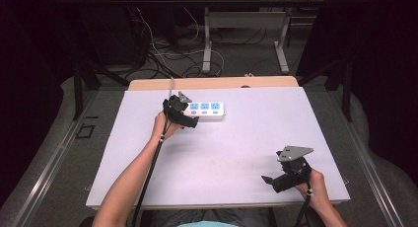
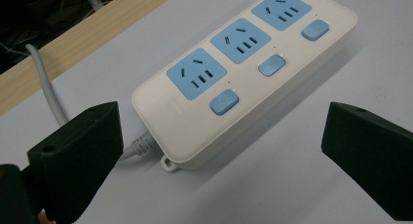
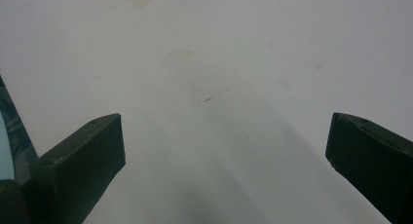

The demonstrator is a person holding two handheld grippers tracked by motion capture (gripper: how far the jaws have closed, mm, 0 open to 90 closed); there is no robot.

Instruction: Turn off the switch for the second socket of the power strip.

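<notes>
Your left gripper (image 1: 189,119) sits in the upper middle-left of the high view, right at the left end of the white power strip (image 1: 207,110). In the left gripper view its jaws stand wide apart, one at the lower left and one at the lower right of the frame, with nothing between them; the power strip (image 2: 243,83) lies just beyond them, running from the lower middle up to the upper right. You can see three blue sockets along its top, each with a blue switch beside it. Its grey cord (image 2: 48,87) leaves the near end and curves up the left side of that frame toward the wooden table edge (image 2: 83,36). The jaws do not touch the strip.

Your right gripper (image 1: 276,180) rests low in the lower right of the high view, well apart from the strip, over the bare white tabletop (image 1: 231,148). In the right gripper view its jaws are also spread wide, holding nothing, with plain white tabletop (image 3: 209,87) ahead.
</notes>
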